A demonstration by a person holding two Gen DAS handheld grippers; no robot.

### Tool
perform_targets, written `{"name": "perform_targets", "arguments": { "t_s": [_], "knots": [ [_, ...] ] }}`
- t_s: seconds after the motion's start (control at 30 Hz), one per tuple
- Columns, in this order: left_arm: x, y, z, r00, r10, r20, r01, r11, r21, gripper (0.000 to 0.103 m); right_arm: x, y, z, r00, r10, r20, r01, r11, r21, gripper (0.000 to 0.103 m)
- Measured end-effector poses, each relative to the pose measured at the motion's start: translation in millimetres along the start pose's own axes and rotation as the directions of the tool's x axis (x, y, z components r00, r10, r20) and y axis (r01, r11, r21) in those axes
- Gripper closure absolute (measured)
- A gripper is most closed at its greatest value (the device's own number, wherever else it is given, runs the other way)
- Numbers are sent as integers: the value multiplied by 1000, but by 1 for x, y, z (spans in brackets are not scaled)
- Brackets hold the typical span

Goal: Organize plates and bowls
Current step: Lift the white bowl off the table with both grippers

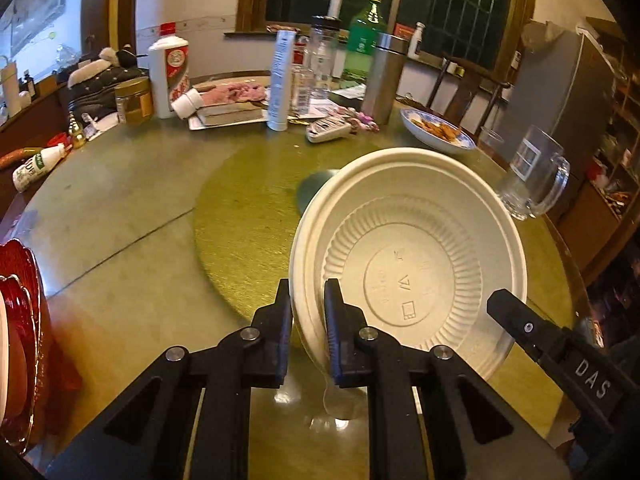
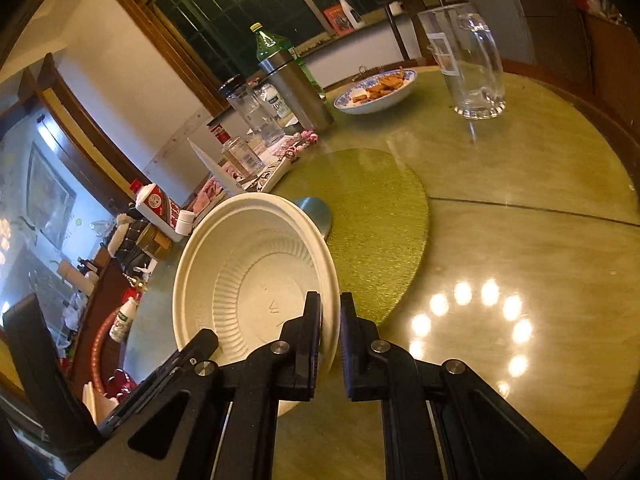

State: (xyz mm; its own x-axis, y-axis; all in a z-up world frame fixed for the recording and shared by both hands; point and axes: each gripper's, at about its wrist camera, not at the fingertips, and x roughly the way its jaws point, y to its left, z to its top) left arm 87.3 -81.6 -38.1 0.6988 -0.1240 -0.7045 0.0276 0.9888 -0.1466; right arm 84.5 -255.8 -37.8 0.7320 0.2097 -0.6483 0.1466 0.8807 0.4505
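Gripping one cream-white moulded-fibre bowl with ribbed inner wall (image 1: 412, 264) from both sides. Left gripper (image 1: 308, 288) clamped on the near-left rim, one finger (image 1: 280, 320) outside the wall, other inside. Right gripper (image 2: 330, 304) clamped on the opposite rim, same inside/outside split; its black finger, lettered "DAS" (image 1: 516, 320), visible at right edge of the left wrist view. Bowl tilted, open face toward both cameras, embossed marks legible on its base. Looks lifted off the surface on the near side; contact on the far side cannot tell.

Sitting over the edge of a round gold-green woven mat (image 1: 248, 208) on the round glass-topped table (image 1: 120, 216). Small grey disc (image 2: 314, 212) just behind the bowl, partly hidden.

Well apart at far right: clear glass beer mug with handle (image 1: 532, 176), blue-patterned ceramic dish of fried food (image 1: 438, 130). Far side: steel flask (image 1: 386, 76), green glass bottle (image 1: 364, 40), white ceramic liquor bottle with red label (image 1: 170, 76), more clutter. Stack of red scalloped plates (image 1: 18, 320) at the left edge.
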Motion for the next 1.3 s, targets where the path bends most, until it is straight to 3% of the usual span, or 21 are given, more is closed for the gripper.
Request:
{"name": "perform_targets", "arguments": {
  "t_s": [0.23,0.63,1.3],
  "knots": [
    [-5,1,-2,998,-16,62,15,1000,7,90,-5,11,-2,996,-4,93,11,997,-72,94],
    [-11,-1,-5,994,-13,113,9,999,40,90,-7,6,-4,994,10,105,-3,997,-73,94],
    [-12,-3,-6,993,-14,118,9,999,47,90,-6,4,-6,994,10,109,-2,997,-71,94]
  ]
}}
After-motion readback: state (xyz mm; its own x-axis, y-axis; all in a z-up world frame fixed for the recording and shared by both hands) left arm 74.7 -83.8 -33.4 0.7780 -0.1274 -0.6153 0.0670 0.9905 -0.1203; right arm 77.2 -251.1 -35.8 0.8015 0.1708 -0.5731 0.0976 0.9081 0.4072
